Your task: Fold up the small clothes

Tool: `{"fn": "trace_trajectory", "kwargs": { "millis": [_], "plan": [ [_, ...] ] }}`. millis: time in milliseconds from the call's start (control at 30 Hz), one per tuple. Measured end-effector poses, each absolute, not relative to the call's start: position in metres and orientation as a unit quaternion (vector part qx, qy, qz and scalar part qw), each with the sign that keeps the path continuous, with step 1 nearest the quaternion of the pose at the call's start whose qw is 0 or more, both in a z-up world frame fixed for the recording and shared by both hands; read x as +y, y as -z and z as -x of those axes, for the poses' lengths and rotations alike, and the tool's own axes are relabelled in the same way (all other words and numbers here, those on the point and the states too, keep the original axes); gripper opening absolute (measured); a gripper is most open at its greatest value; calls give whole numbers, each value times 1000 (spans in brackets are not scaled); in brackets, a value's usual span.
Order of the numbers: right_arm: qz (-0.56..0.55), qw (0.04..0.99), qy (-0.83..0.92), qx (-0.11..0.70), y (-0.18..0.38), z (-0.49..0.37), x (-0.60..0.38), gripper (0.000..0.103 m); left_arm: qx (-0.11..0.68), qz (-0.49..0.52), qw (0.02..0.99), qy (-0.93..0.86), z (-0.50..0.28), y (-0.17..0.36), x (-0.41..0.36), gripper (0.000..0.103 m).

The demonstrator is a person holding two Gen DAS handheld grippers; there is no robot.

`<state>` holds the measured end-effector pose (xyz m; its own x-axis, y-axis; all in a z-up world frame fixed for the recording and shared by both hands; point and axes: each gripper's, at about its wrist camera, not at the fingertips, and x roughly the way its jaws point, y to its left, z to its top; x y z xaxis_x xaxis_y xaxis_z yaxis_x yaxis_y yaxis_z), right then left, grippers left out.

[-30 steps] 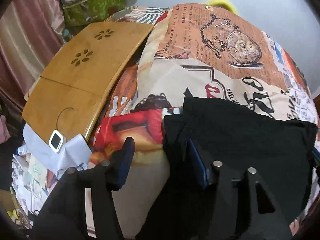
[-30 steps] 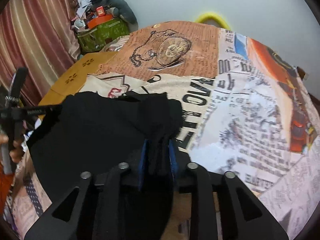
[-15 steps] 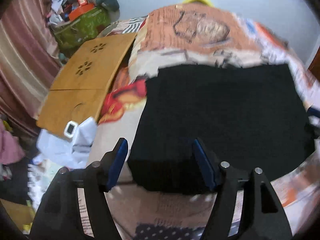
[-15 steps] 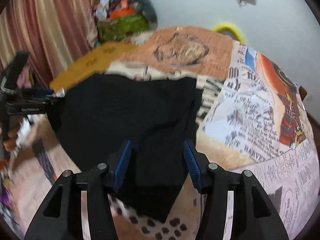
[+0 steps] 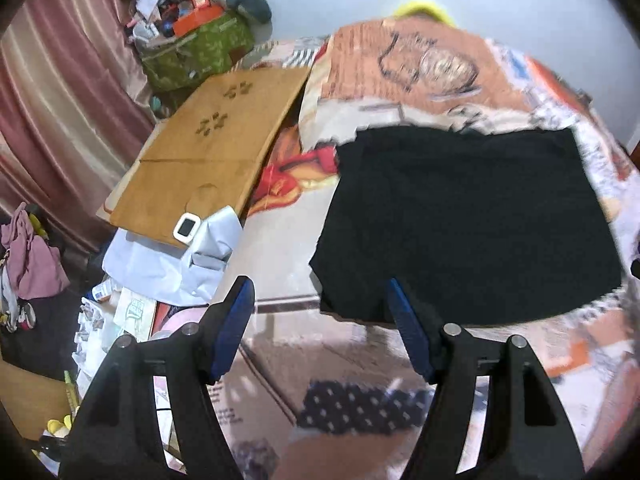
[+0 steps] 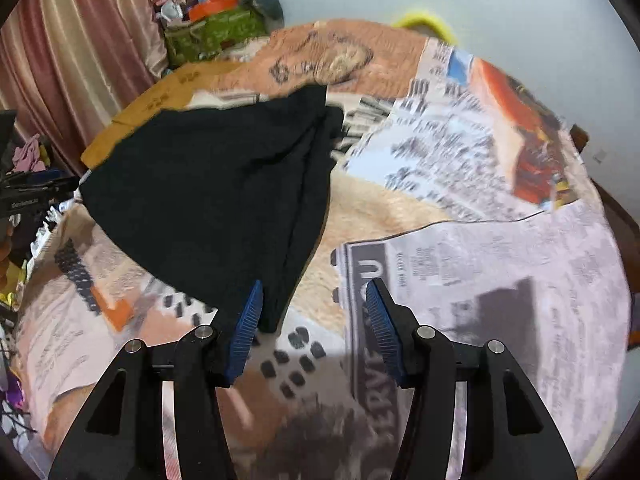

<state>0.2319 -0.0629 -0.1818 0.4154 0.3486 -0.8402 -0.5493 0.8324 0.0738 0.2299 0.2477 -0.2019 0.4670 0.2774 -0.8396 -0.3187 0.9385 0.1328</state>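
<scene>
Garment count: one black cloth (image 5: 464,224) on the bedspread (image 6: 460,240); both grippers' jaws apart.

— Where does the garment (image 5: 464,220) lie?
— On the bed (image 5: 280,240), ahead of both tongs (spread wide). The wooden board (image 5: 212,160) lies left of it, the clutter pile (image 5: 196,40) far left.

Each black gripper (image 5: 320,300) has blue ribbed pads (image 6: 249,320) and silver screws.

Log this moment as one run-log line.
left gripper: open, empty | right gripper: open, empty | black garment: flat on printed bedsheet | wooden board: beside
</scene>
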Motion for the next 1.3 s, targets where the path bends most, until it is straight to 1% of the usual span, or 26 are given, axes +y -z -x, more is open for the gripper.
{"fn": "trace_trajectory", "kwargs": {
  "millis": [167, 233, 367, 467, 667, 800, 867, 900, 933, 967, 1033, 1067, 1133, 1200, 1267, 1300],
  "plan": [
    [96, 869, -285, 393, 121, -202, -70, 50, 418, 29, 896, -147, -199, 138, 217, 69],
    [88, 885, -296, 349, 87, -184, -70, 50, 382, 27, 914, -133, -184, 108, 201, 69],
    [72, 904, -324, 269, 35, -146, -69, 50, 301, 10, 947, -109, -149, 51, 165, 69],
    [56, 914, -341, 212, 2, -118, -70, 50, 246, 5, 965, -93, -120, 17, 143, 69],
    [21, 923, -363, 125, -31, -74, -73, 50, 157, 1, 984, -83, -61, -24, 111, 69],
    [-3, 924, -370, 94, -40, -51, -77, 50, 107, 0, 991, -86, -27, -39, 96, 69],
    [-10, 929, -360, 85, -39, -44, -79, 50, 92, -4, 991, -98, -15, -41, 91, 71],
    [-11, 933, -349, 80, -37, -40, -79, 53, 88, -1, 991, -98, -10, -42, 89, 74],
    [-12, 935, -345, 79, -36, -39, -78, 60, 86, 2, 992, -97, -7, -42, 89, 79],
    [-15, 937, -340, 79, -34, -38, -77, 62, 83, 5, 992, -96, -3, -41, 89, 82],
    [-15, 938, -335, 84, -32, -37, -76, 70, 78, 6, 992, -97, 4, -41, 87, 93],
    [-14, 939, -333, 86, -34, -36, -78, 73, 75, 2, 992, -100, 6, -40, 86, 96],
    [-12, 941, -326, 87, -36, -31, -80, 83, 72, -4, 992, -104, 9, -39, 84, 103],
    [-8, 945, -317, 85, -37, -30, -80, 88, 74, 0, 992, -102, 9, -37, 85, 103],
    [-7, 946, -312, 83, -39, -26, -83, 96, 80, 7, 992, -97, 9, -35, 86, 103],
    [-7, 947, -310, 83, -38, -24, -85, 102, 81, 9, 992, -97, 11, -35, 86, 103]
  ]
}}
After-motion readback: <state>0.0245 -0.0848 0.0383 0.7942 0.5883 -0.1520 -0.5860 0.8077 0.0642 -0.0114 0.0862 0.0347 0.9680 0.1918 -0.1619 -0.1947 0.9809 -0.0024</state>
